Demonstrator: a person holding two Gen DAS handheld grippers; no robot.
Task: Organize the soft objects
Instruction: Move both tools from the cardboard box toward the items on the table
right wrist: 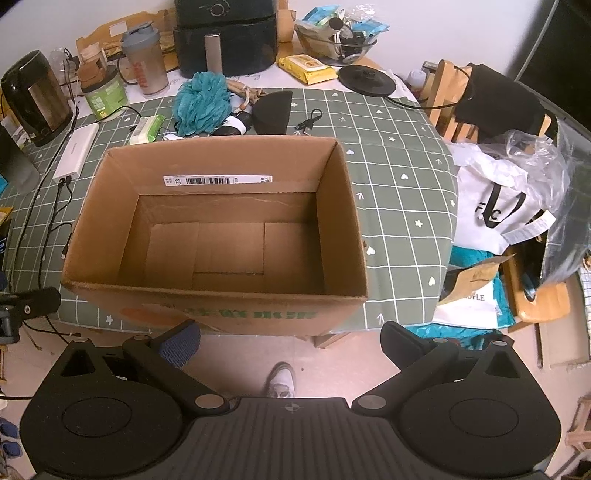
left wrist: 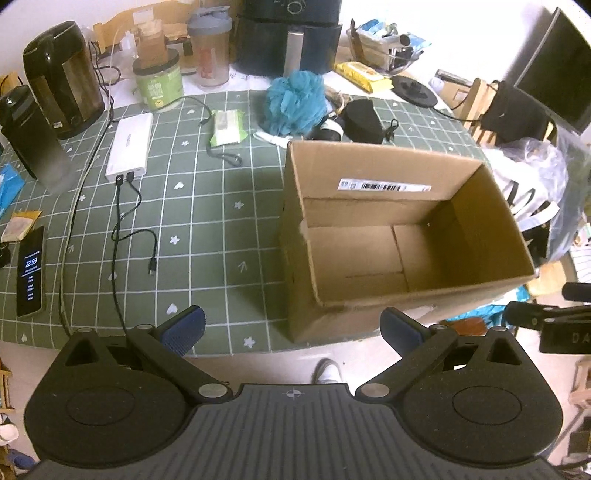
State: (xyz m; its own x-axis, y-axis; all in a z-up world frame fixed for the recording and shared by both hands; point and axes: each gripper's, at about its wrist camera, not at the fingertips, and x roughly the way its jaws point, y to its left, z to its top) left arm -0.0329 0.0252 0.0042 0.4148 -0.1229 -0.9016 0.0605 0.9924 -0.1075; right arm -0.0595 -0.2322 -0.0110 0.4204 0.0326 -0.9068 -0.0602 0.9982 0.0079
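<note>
An open, empty cardboard box [left wrist: 476,291] [right wrist: 110,288] stands on the green checked tablecloth near the front edge. Behind it lie a teal bath pouf [left wrist: 295,101] [right wrist: 201,101], a black soft pouch [left wrist: 362,120] [right wrist: 273,112] and a green wipes pack [left wrist: 227,125] [right wrist: 147,129]. My left gripper [left wrist: 293,330] is open and empty, held before the table edge, left of the box's near corner. My right gripper [right wrist: 291,341] is open and empty, just in front of the box's near wall.
A black kettle [left wrist: 62,77], a shaker bottle [left wrist: 210,48], a green jar [left wrist: 159,83] and an air fryer [left wrist: 288,33] stand at the back. A white power bank [left wrist: 129,146] with cables and a phone [left wrist: 31,271] lie left. Bags [right wrist: 498,199] are piled on a chair at right.
</note>
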